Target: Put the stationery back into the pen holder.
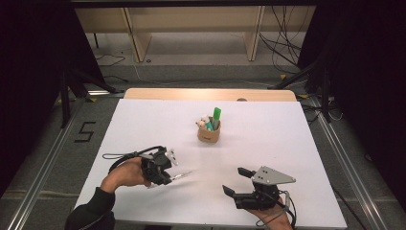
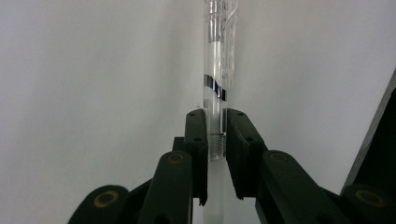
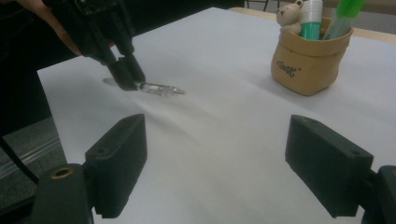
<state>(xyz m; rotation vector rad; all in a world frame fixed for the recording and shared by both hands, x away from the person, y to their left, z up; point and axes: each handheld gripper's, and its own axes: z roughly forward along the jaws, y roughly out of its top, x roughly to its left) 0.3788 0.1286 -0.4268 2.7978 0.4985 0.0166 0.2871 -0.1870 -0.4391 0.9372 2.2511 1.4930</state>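
Clear pen point(image 2: 215, 107) tip (top edge) cropped

You are working at a white table point(image 1: 268, 158) with a pale wooden edge along its far side, lit brightly from above while the room around it falls dark. Beyond it you face a grey floor point(image 1: 201, 74) strewn with cables point(image 1: 282, 40) and a light wooden shelf frame point(image 1: 191, 24).

The pen point(image 2: 215, 93) is clear plastic with a thin silver band round its middle and a see-through clip near the far end; I have it pinched near its white end; it lies low and nearly flat, well short of the pen cup point(image 1: 209, 132), pointing away from my jaws.
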